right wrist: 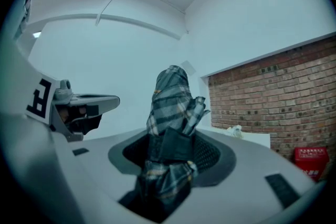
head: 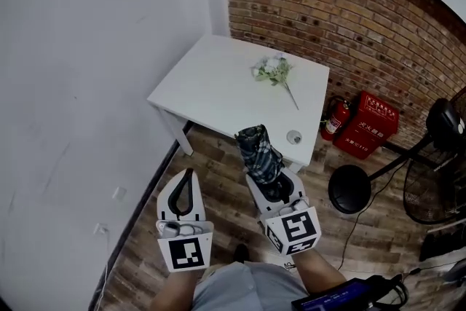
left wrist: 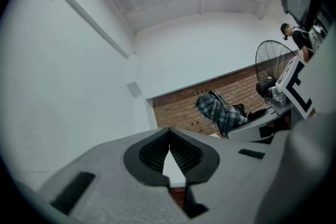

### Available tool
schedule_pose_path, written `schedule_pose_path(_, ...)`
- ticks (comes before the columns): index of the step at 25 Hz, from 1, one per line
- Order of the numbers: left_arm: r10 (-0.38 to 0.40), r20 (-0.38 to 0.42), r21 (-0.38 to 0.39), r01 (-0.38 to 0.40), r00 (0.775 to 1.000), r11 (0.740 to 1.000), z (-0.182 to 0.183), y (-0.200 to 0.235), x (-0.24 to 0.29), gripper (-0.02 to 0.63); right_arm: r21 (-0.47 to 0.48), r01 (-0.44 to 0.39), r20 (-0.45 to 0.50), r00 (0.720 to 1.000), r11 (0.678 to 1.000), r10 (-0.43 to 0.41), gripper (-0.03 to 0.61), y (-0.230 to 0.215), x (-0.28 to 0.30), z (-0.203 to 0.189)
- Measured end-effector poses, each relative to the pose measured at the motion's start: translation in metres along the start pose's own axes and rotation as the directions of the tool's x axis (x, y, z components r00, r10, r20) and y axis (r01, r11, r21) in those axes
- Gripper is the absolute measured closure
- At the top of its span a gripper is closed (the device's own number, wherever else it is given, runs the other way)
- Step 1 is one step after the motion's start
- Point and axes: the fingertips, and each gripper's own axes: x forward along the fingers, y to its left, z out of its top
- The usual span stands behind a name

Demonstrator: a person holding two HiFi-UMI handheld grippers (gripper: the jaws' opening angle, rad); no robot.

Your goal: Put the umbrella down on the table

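A folded dark plaid umbrella (head: 258, 148) sticks forward out of my right gripper (head: 270, 180), whose jaws are shut on its lower part. In the right gripper view the umbrella (right wrist: 171, 99) stands up between the pads, pressed from both sides at the right gripper (right wrist: 171, 148). It hangs in the air just short of the near edge of the white table (head: 211, 87). My left gripper (head: 191, 173) is level beside it on the left, shut, its tips meeting with nothing between them (left wrist: 169, 148). The left gripper view also catches the umbrella (left wrist: 217, 110).
A sprig of pale flowers (head: 274, 71) and a small round object (head: 294, 136) lie on the table. A white wall runs along the left. Against the brick wall stand a fire extinguisher (head: 334, 119) and a red box (head: 369, 124). A black stool (head: 349, 189) and a floor fan (head: 440, 129) stand at the right.
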Motion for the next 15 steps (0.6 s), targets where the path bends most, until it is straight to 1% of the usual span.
schedule_pose_path(4,-0.008,0.029,0.006,0.007,1.0,1.0,0.003,0.021,0.021,0.606,-0.018,0.015,0.027,1.0,1.0,-0.015,0.365,0.0,0.025,0.014)
schedule_pose_path(8,-0.014,0.046,0.007,0.013,0.999,1.0,0.004,0.027,0.037,0.606,-0.027,0.028,0.033,0.999,0.999,-0.027,0.365,-0.008,0.039,0.02)
schedule_pose_path(15,-0.035,0.03,0.004,0.035,0.999,0.999,-0.009,0.026,0.056,0.606,-0.027,0.038,0.017,0.999,0.999,-0.038,0.365,-0.017,0.054,0.014)
